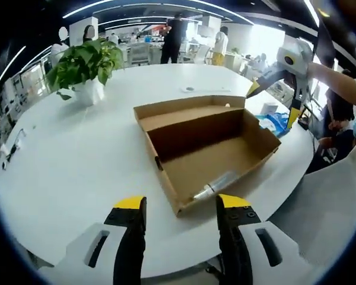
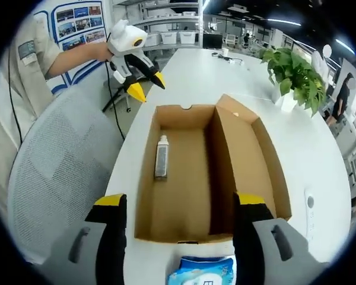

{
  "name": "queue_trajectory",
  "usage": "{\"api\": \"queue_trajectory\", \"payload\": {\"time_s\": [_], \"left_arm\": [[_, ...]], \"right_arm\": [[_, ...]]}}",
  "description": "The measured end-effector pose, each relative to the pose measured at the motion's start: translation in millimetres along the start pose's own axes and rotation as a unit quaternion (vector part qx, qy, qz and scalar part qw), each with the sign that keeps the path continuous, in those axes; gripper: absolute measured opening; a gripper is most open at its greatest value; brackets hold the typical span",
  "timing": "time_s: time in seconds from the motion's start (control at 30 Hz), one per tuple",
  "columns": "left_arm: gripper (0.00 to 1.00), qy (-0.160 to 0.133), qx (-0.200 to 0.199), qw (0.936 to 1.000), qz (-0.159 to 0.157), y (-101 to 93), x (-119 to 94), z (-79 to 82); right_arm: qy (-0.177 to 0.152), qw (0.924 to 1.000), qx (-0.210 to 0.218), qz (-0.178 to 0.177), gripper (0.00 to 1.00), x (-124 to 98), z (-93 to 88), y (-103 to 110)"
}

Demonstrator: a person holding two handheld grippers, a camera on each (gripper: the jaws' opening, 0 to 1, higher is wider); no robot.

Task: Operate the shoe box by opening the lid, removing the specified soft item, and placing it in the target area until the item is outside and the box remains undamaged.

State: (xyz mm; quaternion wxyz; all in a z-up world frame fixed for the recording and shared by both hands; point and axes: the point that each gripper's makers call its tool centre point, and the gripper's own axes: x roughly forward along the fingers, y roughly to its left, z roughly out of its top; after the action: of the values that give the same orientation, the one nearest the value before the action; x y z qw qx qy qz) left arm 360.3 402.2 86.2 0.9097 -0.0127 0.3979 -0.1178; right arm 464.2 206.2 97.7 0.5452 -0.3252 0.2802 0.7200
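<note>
The brown cardboard shoe box (image 1: 209,155) lies open on the white round table (image 1: 77,160), its lid folded back flat. A small silver bottle (image 1: 212,187) rests on the box floor. A blue and white soft pack (image 1: 274,123) lies on the table beside the box, outside it. My left gripper (image 1: 182,205) is open in front of the box's near corner, holding nothing. My right gripper (image 1: 273,102) hovers open above the pack. From the right gripper view, the box (image 2: 184,219), the bottle (image 2: 161,157), the pack (image 2: 202,272), my open right gripper (image 2: 179,202) and the open left gripper (image 2: 147,87).
A potted plant (image 1: 86,65) stands at the back of the table, with a flat white object (image 1: 193,89) lying past the box. A grey mesh chair (image 2: 53,178) sits at the table edge beside the person (image 2: 18,89). People stand in the room behind.
</note>
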Motion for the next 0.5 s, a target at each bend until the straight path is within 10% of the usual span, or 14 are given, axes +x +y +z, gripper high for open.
{"api": "queue_trajectory", "payload": {"time_s": [0.5], "left_arm": [[0.33,-0.014,-0.064,0.9974,0.03,6.5,-3,-10.9]], "right_arm": [[0.027,0.9987,-0.038,0.022,0.65,55,8.6,-3]]}}
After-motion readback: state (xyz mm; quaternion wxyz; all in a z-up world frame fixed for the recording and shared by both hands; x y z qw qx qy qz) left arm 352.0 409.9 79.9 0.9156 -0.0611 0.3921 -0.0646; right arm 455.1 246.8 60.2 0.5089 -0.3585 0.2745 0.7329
